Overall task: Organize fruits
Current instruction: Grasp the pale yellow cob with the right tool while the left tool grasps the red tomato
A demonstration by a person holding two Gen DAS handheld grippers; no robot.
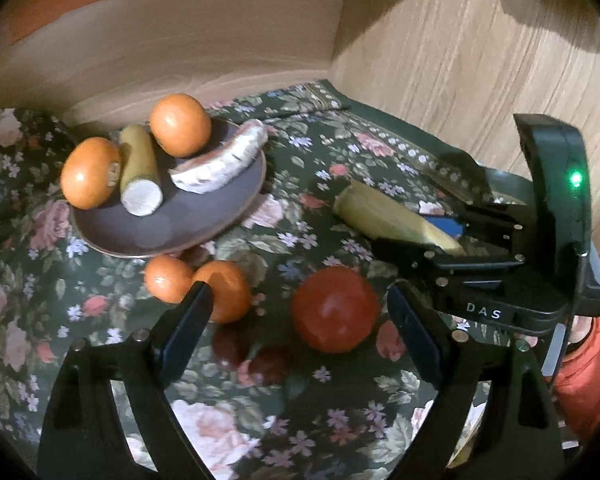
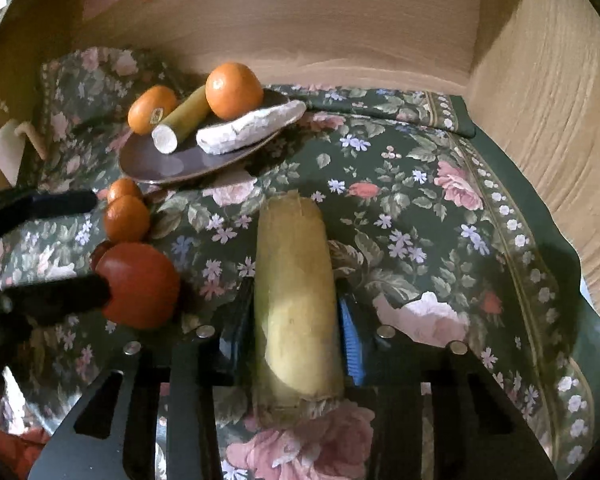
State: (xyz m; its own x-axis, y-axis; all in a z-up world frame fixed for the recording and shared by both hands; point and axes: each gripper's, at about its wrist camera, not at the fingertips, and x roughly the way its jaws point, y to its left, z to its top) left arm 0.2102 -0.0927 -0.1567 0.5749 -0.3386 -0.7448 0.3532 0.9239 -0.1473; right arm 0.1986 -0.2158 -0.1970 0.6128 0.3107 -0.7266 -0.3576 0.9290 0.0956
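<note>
Pale yellow-green cylindrical fruit piece [image 2: 296, 300], centre frame over floral cloth: clenched crosswise in right gripper [image 2: 296, 320]. Likely firm, smooth-skinned, slippery; mid-length hold suits. Left gripper [image 1: 300, 320] released, spread around red round tomato-like fruit [image 1: 334, 308].

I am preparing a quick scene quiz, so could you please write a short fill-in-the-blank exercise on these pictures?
1. The right claw is shut on the ____ banana piece.
2. The number of oranges on the purple plate is ____.
3. The open left claw frames the ____ tomato.

Missing words: yellow; two; red
</note>
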